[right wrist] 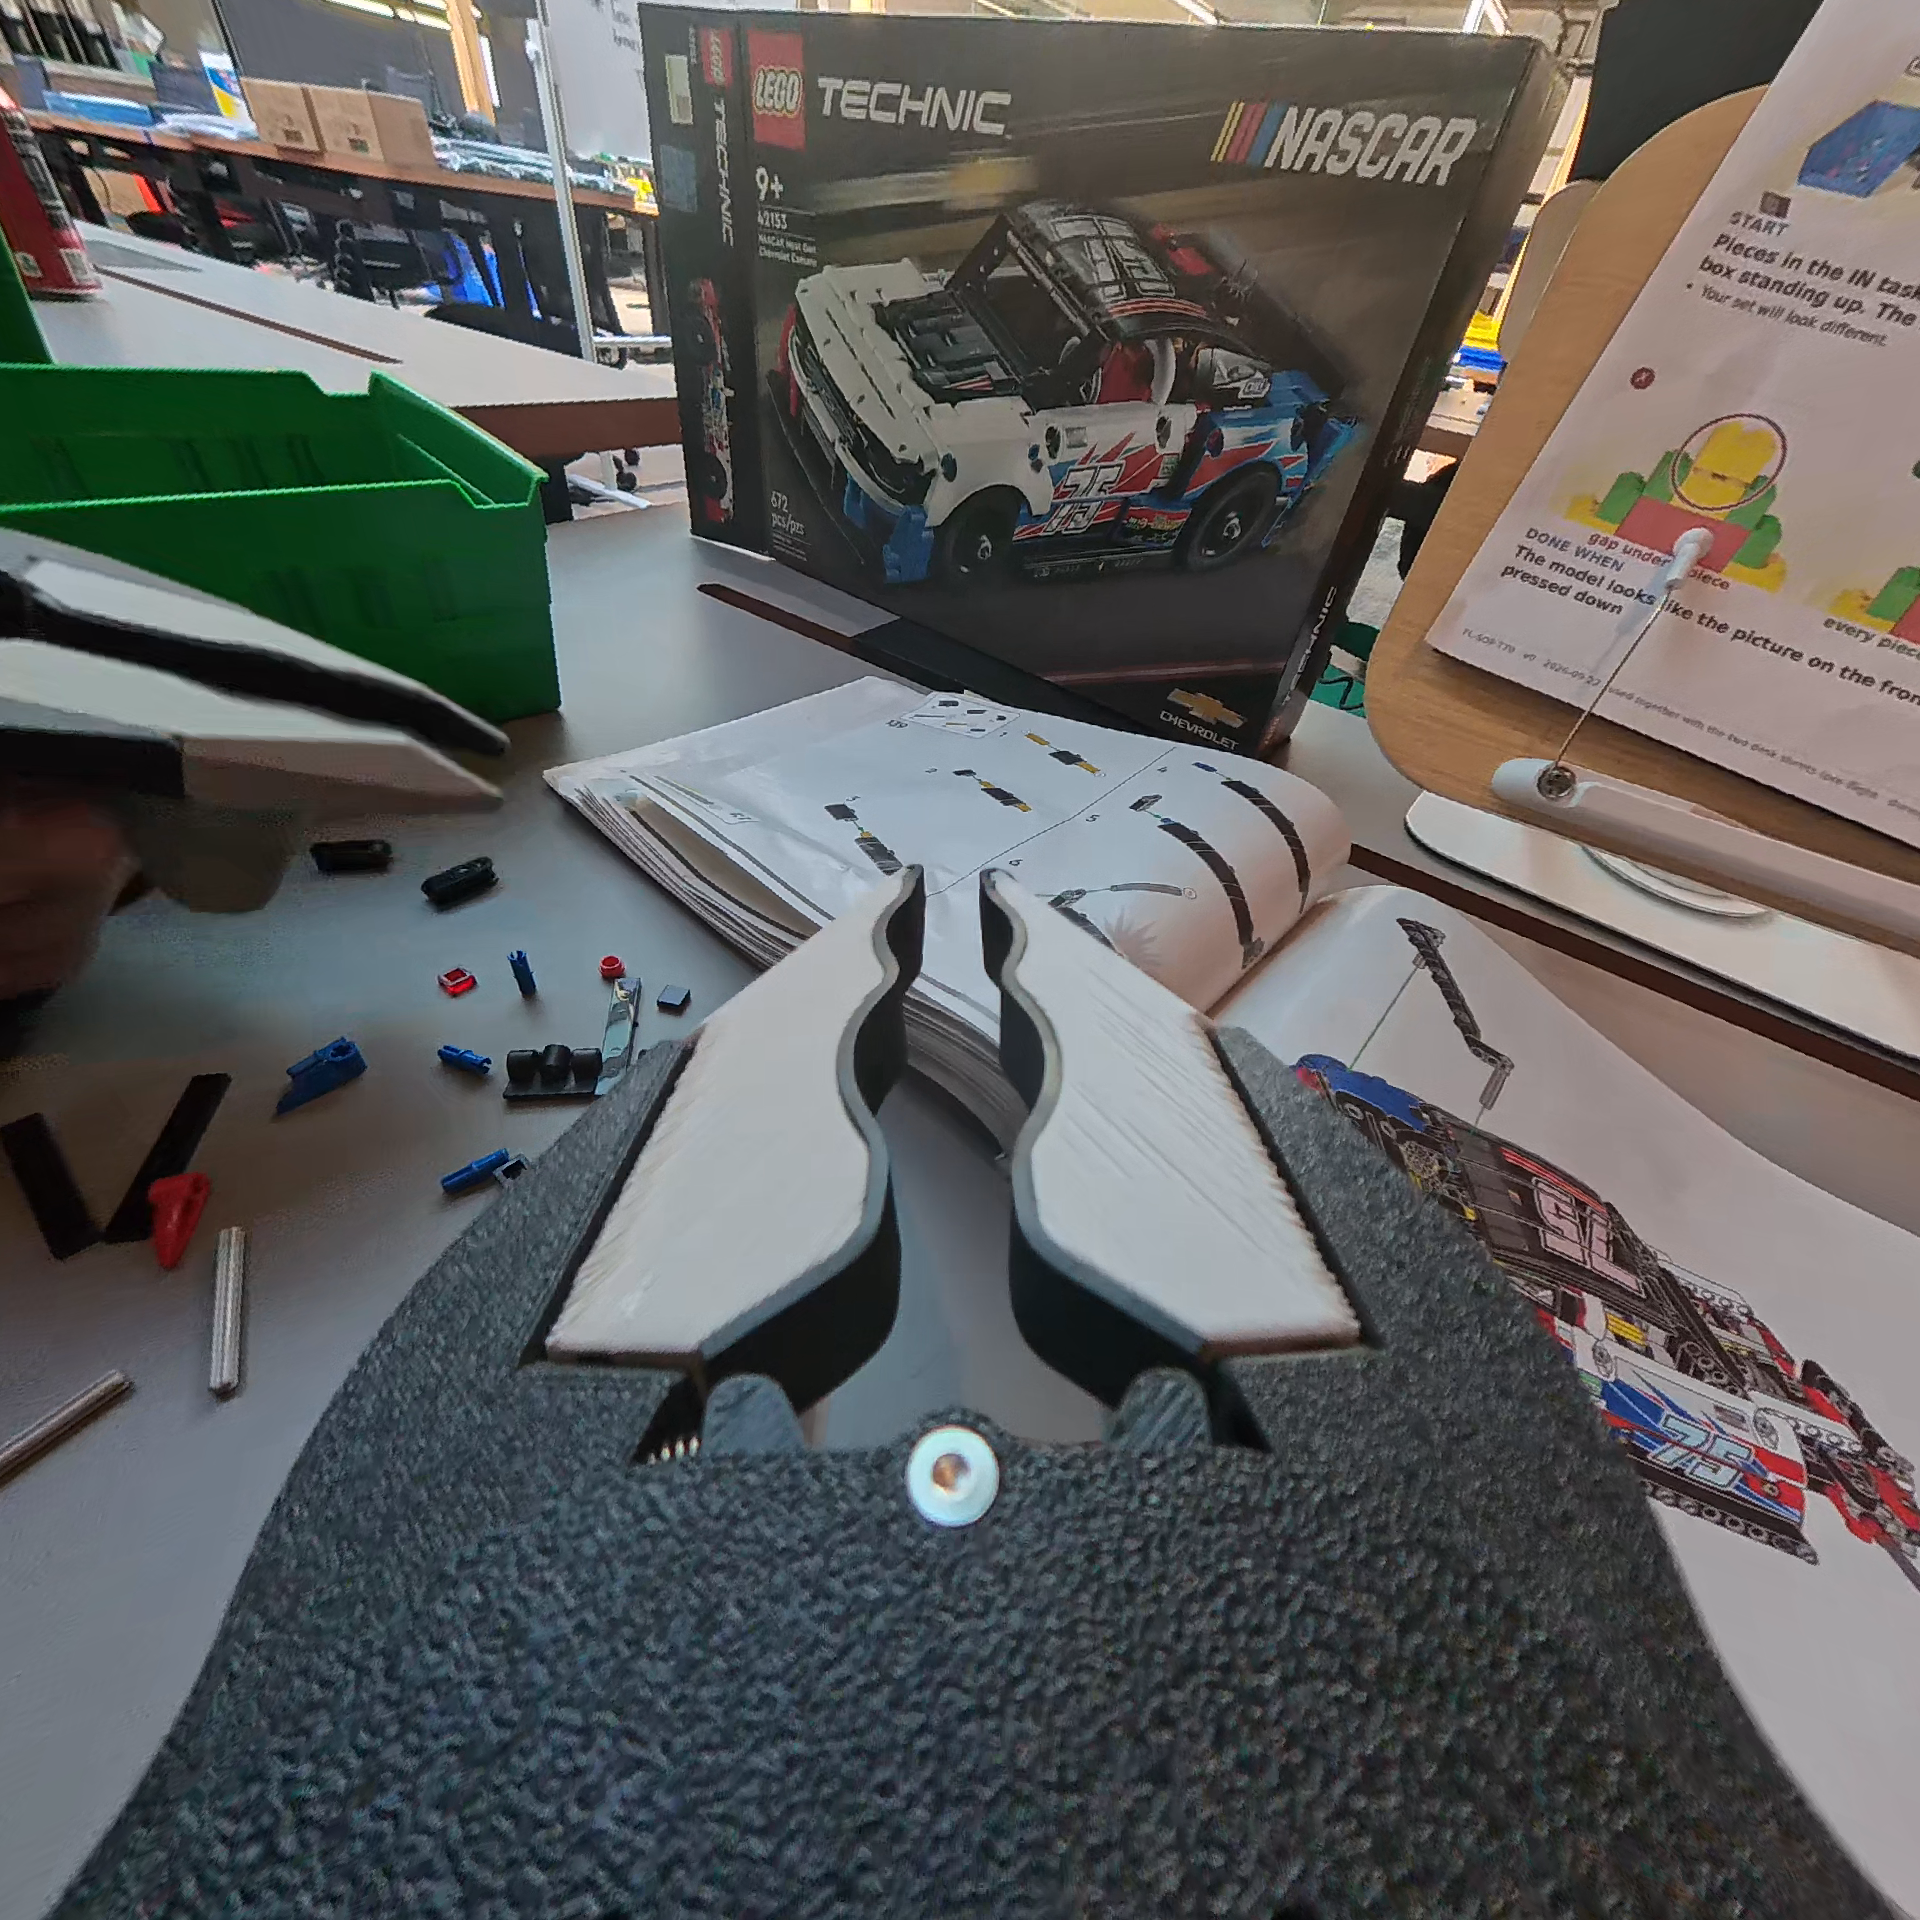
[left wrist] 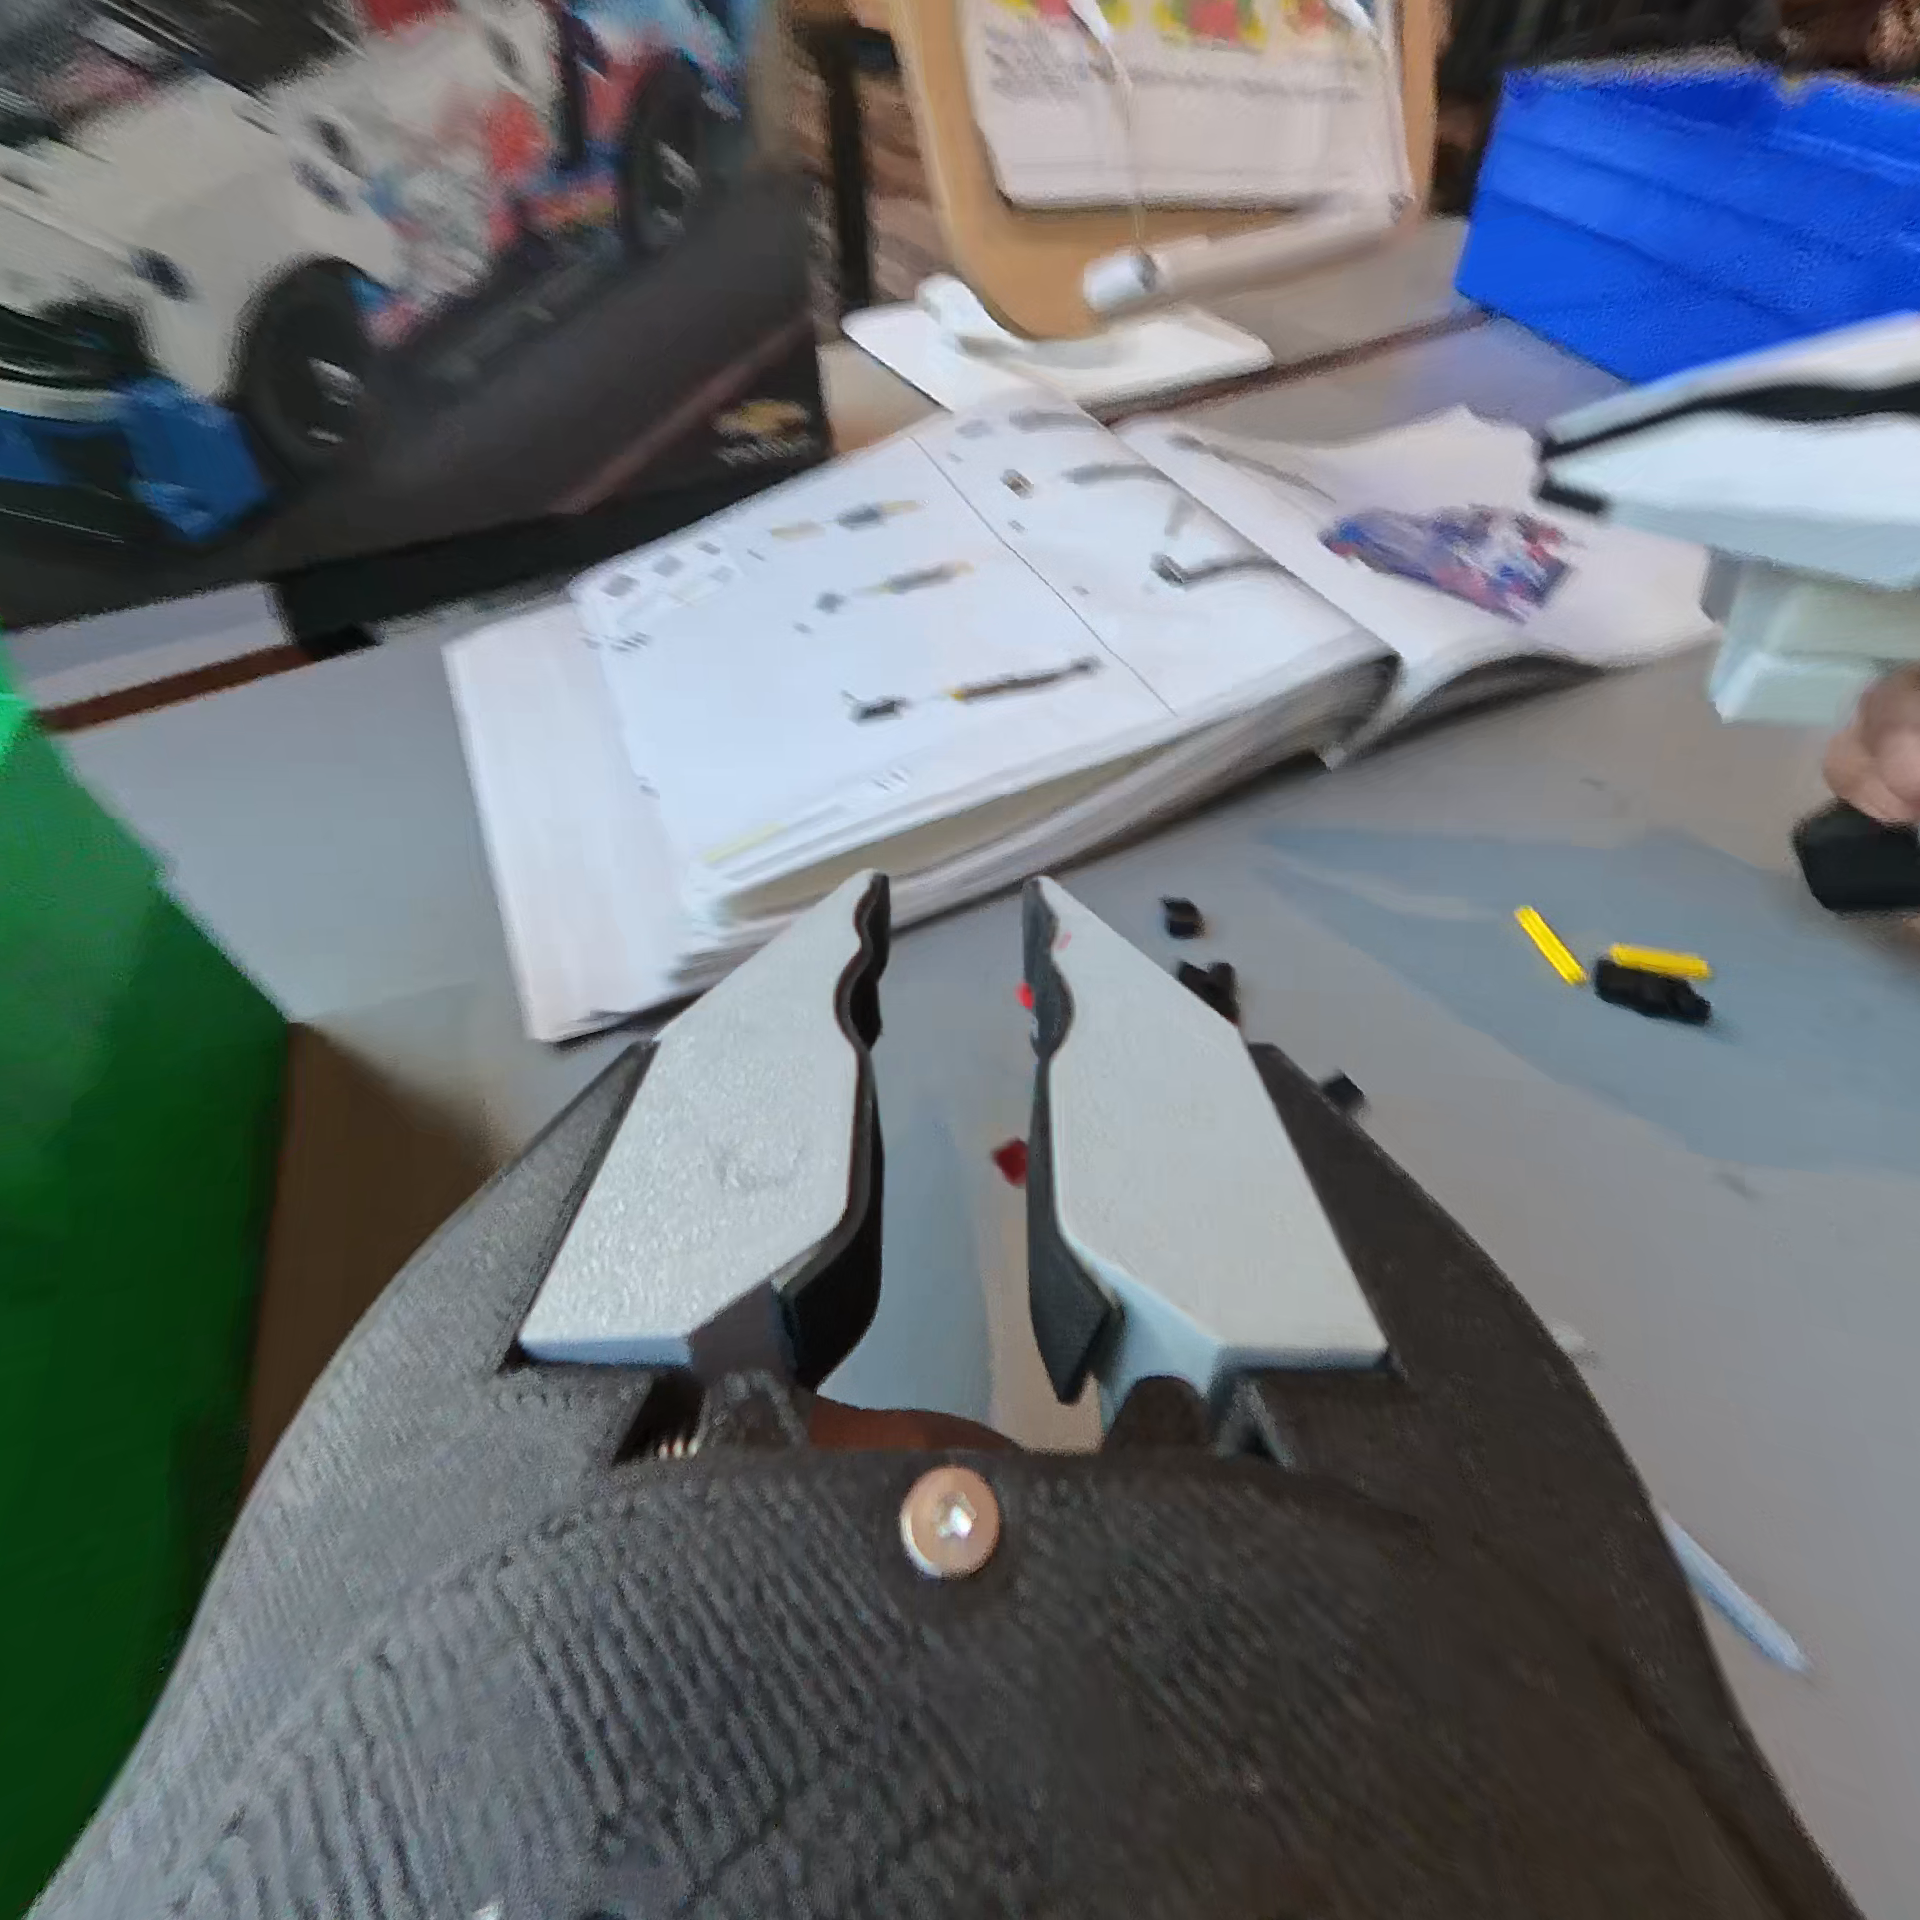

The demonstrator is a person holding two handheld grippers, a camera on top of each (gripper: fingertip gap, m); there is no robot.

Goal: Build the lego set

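Observation:
Loose lego pieces lie on the grey table (right wrist: 644,623): a black part with three cylinders (right wrist: 551,1070), blue pins (right wrist: 464,1058), a blue wedge (right wrist: 322,1070), a red piece (right wrist: 179,1210), black beams (right wrist: 166,1153) and grey axles (right wrist: 227,1304). The open instruction booklet (right wrist: 1039,810) lies behind them. My right gripper (right wrist: 951,894) is slightly open and empty above the booklet's near edge. My left gripper (left wrist: 956,904) is open and empty, just short of the booklet (left wrist: 935,644). The left wrist view is blurred; it shows a yellow axle (left wrist: 1548,945) and a yellow and black part (left wrist: 1652,982).
The set's box (right wrist: 1091,364) stands behind the booklet. A green bin (right wrist: 312,520) is at the left and a blue bin (left wrist: 1714,208) at the far right. A wooden stand with a printed sheet (right wrist: 1662,468) is at the right. Each gripper shows in the other's view (right wrist: 488,769) (left wrist: 1553,473). The grippers' ends are close to 15 cm from one another. To the yellow axle (left wrist: 1548,945): right tips about 12 cm, left tips about 15 cm. The red piece (right wrist: 179,1210) lies some 12 cm from my left tips, 20 cm from my right tips.

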